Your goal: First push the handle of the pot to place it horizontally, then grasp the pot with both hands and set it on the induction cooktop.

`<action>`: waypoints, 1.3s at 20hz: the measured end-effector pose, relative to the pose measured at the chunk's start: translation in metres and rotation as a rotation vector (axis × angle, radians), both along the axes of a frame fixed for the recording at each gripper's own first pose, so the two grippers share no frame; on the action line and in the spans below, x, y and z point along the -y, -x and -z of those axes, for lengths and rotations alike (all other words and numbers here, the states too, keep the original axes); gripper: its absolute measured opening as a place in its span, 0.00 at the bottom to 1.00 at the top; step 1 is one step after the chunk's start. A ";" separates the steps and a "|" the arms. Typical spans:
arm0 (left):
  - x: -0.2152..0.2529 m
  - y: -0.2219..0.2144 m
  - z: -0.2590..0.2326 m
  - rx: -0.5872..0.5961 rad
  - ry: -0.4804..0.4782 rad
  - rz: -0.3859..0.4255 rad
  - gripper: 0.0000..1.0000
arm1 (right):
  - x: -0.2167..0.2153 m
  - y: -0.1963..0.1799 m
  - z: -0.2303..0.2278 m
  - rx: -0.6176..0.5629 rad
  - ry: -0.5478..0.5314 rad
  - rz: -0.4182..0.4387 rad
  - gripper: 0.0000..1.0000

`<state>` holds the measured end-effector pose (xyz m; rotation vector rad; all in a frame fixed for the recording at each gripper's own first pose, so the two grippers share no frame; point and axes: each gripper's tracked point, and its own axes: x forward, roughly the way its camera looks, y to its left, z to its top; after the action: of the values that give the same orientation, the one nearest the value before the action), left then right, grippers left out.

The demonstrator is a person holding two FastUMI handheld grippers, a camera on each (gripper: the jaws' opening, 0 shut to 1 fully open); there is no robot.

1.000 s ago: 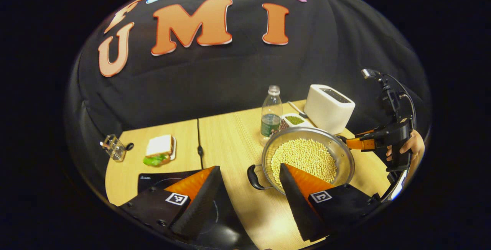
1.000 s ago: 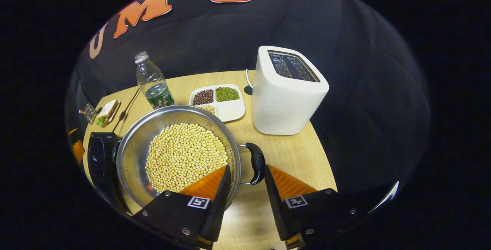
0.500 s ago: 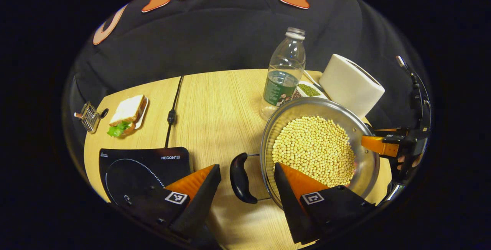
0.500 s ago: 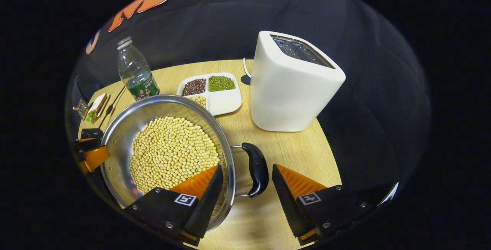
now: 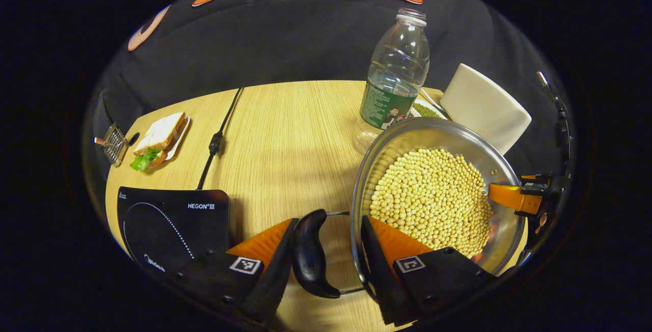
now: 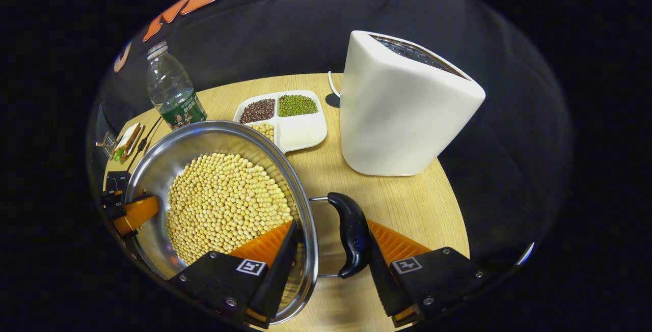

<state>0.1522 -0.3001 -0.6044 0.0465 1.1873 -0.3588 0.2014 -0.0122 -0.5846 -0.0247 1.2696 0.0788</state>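
In the left gripper view, I am holding my left claw [image 5: 324, 250] open, straddling the pot's [image 5: 433, 204] near handle [image 5: 309, 253]; the pot is sitting on the surface [image 5: 285, 138] right of the cooktop [image 5: 168, 220]. In the right gripper view, my right claw [image 6: 331, 255] is gaping around the rim and other handle [image 6: 351, 232].

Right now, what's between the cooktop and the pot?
In the left gripper view, bare wooden table and the pot's black side handle, which the left hand-held gripper straddles, separate it from the induction cooktop.
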 end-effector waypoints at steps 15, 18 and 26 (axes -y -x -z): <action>-0.023 -0.006 -0.042 0.200 0.022 -0.071 0.72 | -0.001 0.011 -0.005 0.087 -0.068 0.071 0.57; -0.038 -0.004 -0.066 0.227 0.024 -0.074 0.72 | -0.001 0.009 -0.004 0.115 -0.070 0.065 0.57; -0.112 0.009 -0.120 0.273 0.001 -0.110 0.72 | -0.005 0.004 0.003 0.149 -0.100 0.022 0.57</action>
<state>0.1430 -0.1878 -0.4847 0.0277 0.9152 -0.2470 0.1976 -0.0076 -0.5873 0.0691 1.1158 0.1193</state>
